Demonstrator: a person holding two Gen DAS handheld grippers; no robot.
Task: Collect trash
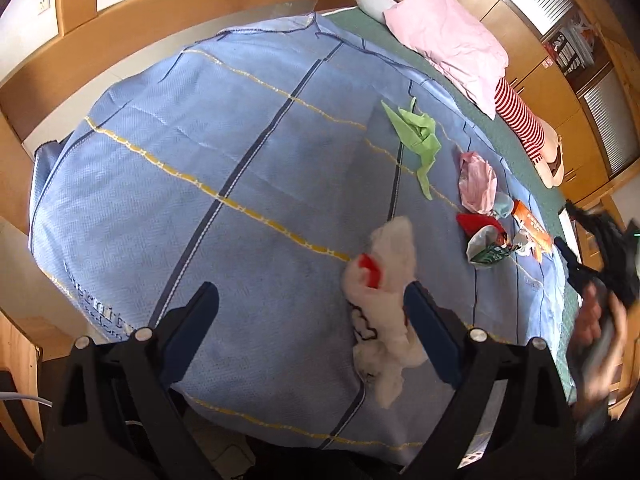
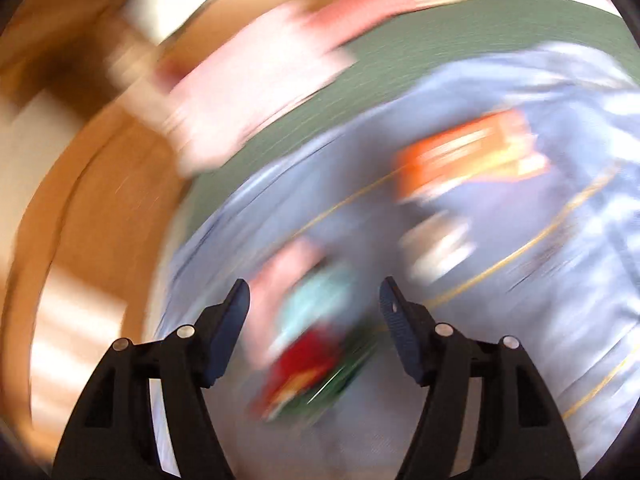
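Both tools gape: left tool point(image 1: 312, 300) beside a white bag point(image 1: 386, 304), right tool point(image 2: 314, 294) over blurred wrappers point(image 2: 308, 356).

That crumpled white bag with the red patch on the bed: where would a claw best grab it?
Probably the bunched middle of the white bag, just below the red patch, coming from above. It lies long and limp on the blue blanket, so fingers straddling its narrow width gather the folds. The left claw already stands open with one finger beside it.

Bedroom, wooden bed point(image 1: 120, 60), pink pillow point(image 1: 448, 40), blanket point(image 1: 200, 180)
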